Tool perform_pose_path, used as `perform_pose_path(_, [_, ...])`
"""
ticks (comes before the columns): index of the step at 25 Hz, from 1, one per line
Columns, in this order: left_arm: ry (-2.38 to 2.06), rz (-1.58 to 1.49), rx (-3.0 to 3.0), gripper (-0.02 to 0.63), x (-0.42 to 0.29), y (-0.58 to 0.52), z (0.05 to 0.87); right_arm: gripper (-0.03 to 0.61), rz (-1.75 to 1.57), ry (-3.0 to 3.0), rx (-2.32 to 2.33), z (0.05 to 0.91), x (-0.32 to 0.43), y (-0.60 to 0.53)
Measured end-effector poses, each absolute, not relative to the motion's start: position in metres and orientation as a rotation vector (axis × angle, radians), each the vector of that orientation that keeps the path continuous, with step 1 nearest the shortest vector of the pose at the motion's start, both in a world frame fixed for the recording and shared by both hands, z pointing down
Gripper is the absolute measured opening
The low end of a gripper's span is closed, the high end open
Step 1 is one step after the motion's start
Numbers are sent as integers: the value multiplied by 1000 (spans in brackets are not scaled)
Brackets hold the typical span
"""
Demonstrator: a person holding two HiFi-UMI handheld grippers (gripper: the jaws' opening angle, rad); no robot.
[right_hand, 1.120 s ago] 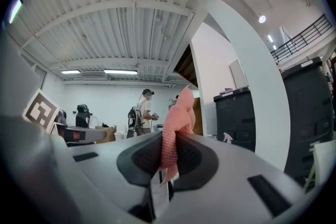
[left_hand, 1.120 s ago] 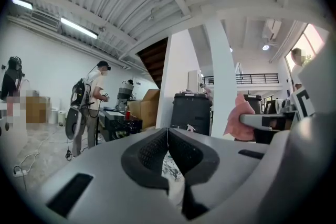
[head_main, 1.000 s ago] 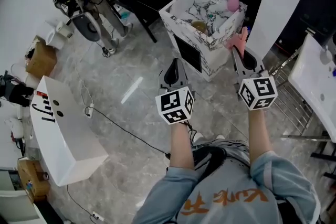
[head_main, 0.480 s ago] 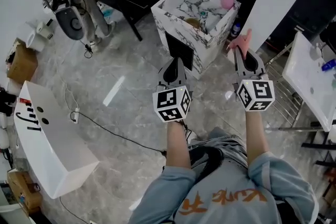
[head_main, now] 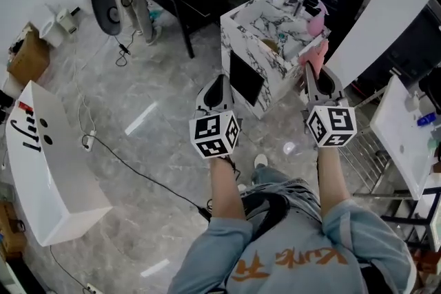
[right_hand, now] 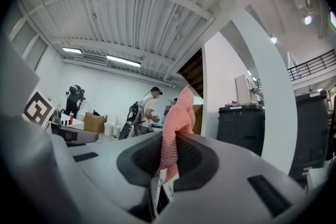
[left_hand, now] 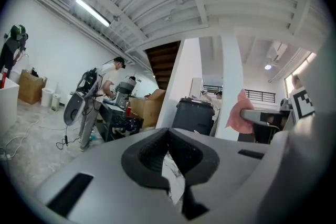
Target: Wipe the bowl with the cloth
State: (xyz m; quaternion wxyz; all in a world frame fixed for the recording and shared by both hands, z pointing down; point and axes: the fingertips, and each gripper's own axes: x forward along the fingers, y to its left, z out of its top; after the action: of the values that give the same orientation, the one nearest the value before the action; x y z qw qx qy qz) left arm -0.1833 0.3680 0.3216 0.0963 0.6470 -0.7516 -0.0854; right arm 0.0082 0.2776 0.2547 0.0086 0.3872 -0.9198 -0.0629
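Just ahead of the jaws of our right gripper stands the marble cabinet; left of them we find bare floor.

Cloth: pink knit, bunched upright, pinched between the jaws of the right gripper, at one o'clock from the person.

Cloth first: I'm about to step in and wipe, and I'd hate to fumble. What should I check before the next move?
1. Cloth clamped in right gripper: ok, pinched between the jaws.
2. Left gripper free: ok, shut on nothing.
3. Left jaws apart to take a bowl: not ok.
4. Grippers at the marble sink: not ok, both short of it in the head view.
5. Bowl spotted: cannot tell; the items in the sink are too small to name.
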Motion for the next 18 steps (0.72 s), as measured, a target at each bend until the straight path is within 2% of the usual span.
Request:
perform_pose_path(9, [-2324, -273, 1868, 23, -224, 372, 306, 49, -244, -2967, 1093, 240, -37, 273])
perform_pose_path(18, [-2383, -208, 1862, 23, -236, 320, 298, 49, -105, -3094, 1074, 233, -42, 213])
